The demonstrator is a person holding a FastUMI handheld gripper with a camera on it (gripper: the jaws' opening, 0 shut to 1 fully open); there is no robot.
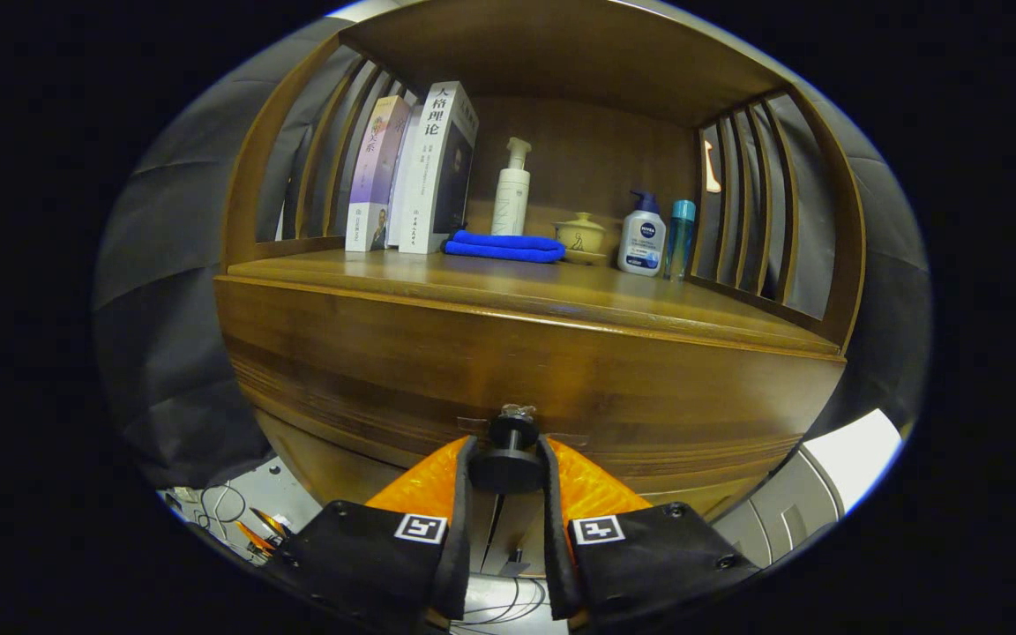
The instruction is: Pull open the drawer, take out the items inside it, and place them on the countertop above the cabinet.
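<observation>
Gripper (508, 459) closed on drawer knob (509, 461), one finger pressed against each side of the dark round knob. Knob seated on a small metal mount at centre of drawer front (561, 379). Drawer front flush with the cabinet face, no gap visible along its upper edge; contents not visible.

At 12 o'clock beyond the fingers, countertop (508, 287), polished brown wood, running across the cabinet above the drawer. Wooden hutch (561, 53) rising over the countertop, slatted at both sides, solid back panel.

On the countertop, from 11 o'clock round to 1 o'clock:
- Books (411, 172), upright, leaning together against the left slats.
- Blue folded cloth (504, 247), lying flat just right of the books and touching the nearest one at its base.
- White pump bottle (511, 190), upright behind the cloth.
- Small yellowish lidded pot (581, 236), just right of the cloth.
- White bottle with blue pump (643, 236), upright, right of the pot.
- Slim blue bottle (680, 238), upright, just beside the white one and near the right slats.

At 7 o'clock below the cabinet, loose cables (226, 507) on a pale floor. At 4 o'clock, pale floor panel (852, 454).
</observation>
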